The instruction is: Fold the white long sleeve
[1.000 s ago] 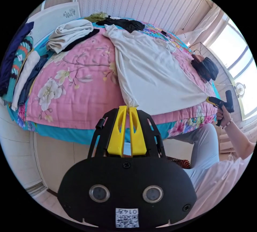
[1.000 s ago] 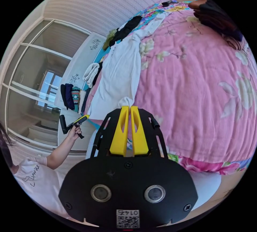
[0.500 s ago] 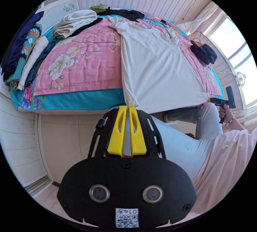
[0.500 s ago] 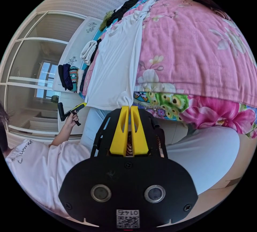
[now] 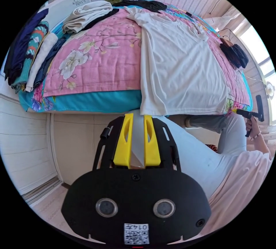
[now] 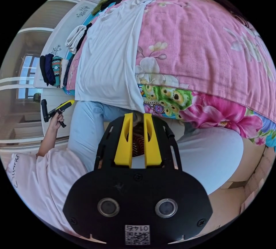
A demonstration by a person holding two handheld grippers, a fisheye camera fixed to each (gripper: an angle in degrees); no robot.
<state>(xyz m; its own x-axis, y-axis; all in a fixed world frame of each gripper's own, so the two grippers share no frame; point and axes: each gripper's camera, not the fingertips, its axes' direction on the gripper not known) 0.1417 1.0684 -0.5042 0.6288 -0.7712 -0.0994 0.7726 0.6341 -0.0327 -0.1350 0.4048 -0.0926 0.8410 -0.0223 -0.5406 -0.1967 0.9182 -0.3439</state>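
The left gripper (image 5: 137, 116), fingers (image 5: 124, 139) parted, sits just below the white long sleeve's (image 5: 181, 70) hem.

The shirt (image 5: 178, 68) lay flat on the bed (image 5: 97, 59) (its bottom edge hung over the side), with folded clothes (image 5: 86, 16) behind it.

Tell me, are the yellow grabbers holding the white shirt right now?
No. Both grippers, left and right, are open and hold nothing. The white shirt lies on the bed, its hem hanging over the edge.
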